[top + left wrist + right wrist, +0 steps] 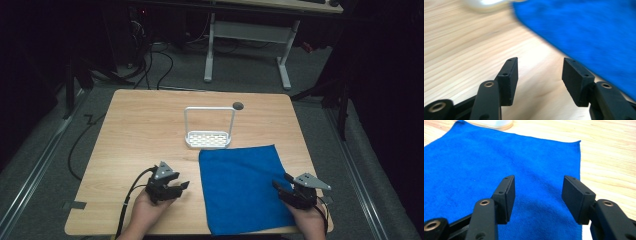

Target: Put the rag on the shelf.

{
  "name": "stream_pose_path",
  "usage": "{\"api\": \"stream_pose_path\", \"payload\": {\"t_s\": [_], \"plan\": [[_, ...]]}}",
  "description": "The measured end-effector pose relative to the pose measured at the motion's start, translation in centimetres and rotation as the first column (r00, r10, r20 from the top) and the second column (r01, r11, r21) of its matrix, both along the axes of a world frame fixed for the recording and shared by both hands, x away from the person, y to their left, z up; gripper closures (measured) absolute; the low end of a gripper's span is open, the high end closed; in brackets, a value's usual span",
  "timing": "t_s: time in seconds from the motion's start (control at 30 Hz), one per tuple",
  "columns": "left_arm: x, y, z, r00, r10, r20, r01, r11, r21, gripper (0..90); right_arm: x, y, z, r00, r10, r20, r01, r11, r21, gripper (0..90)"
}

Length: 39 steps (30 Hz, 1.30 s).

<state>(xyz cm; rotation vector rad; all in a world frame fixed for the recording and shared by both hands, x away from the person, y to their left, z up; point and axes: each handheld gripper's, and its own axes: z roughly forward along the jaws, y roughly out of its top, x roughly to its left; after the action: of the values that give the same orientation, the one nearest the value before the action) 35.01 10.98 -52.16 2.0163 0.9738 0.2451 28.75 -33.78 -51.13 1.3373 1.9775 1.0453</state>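
Blue cloth [242, 187] is spread flat on the near right part of the wooden table [140, 130], its near edge reaching the table's front edge. At the cloth's near right corner the right gripper [281, 187] is held in the person's right hand [311, 220], low over the fabric; in the right gripper view its jaws are seen spread apart with nothing between them, blue cloth [499, 157] lying under and beyond them and bare wood [609, 157] showing to the right. On the near left, the left gripper [179, 187] is held in the left hand [147, 210] over bare wood just beside the cloth's left edge, a black cable [127, 200] trailing from it toward the front edge. In the left gripper view its jaws are likewise seen parted and empty, wood grain [461, 45] below them and the cloth [586, 32] blurred at the upper right. Farther back, near the table's middle, a white rack [208, 131] with a perforated base and a tall hooped handle is set just beyond the cloth's far edge. Behind it, near the far edge, a small dark round spot [238, 105] is seen on the tabletop.
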Motion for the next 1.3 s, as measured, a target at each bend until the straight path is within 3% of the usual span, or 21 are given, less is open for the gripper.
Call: {"api": "stream_pose_path", "payload": {"t_s": [0.1, 0.23, 0.8, 0.93, 1.0, 1.1, 1.23, 1.3], "plan": [[0.5, 0.4, -0.2, 0.9997, 0.024, -0.003, -0.024, 0.9995, -0.021, 46.1, 0.0, 0.0, -0.1, 1.0, -0.002, -0.009, 0.002, 0.9999, -0.013, 45.8], [0.4, 0.2, -0.3, 0.9998, 0.02, 0.002, -0.02, 0.9998, -0.006, 45.5, 0.4, 0.1, -0.2, 0.9999, -0.009, -0.008, 0.008, 0.9991, -0.042, 47.3], [-0.2, -1.1, 0.2, 0.9997, -0.011, 0.02, 0.011, 0.9997, -0.024, 44.6, 0.5, -0.2, 0.0, 0.9997, -0.026, 0.002, 0.026, 0.9989, -0.038, 48.9], [-0.6, -2.8, 0.6, 0.9982, -0.06, -0.001, 0.06, 0.9957, -0.071, 54.4, 0.5, -0.2, 0.0, 0.9995, -0.031, 0.005, 0.031, 0.9984, -0.047, 49.7], [-1.0, -3.9, 0.8, 0.9957, -0.092, 0.01, 0.092, 0.9934, -0.068, 63.0, 0.5, -0.2, 0.1, 0.9994, -0.031, 0.013, 0.031, 0.9984, -0.047, 49.9], [-1.7, -6.1, 0.9, 0.9884, -0.149, 0.032, 0.15, 0.9875, -0.048, 73.1, 0.6, -0.1, 0.1, 0.9996, -0.026, 0.015, 0.027, 0.998, -0.057, 49.9], [-2.5, -8.4, 0.7, 0.9763, -0.212, 0.043, 0.212, 0.9772, 0.008, 88.1, 0.4, 0.0, 0.1, 0.9994, -0.03, 0.017, 0.031, 0.9977, -0.061, 53.8], [-2.8, -9.2, 0.4, 0.9716, -0.233, 0.038, 0.232, 0.9719, 0.04, 90.0, 0.4, -0.1, 0.2, 0.9992, -0.031, 0.023, 0.032, 0.9977, -0.06, 54.3]]}}
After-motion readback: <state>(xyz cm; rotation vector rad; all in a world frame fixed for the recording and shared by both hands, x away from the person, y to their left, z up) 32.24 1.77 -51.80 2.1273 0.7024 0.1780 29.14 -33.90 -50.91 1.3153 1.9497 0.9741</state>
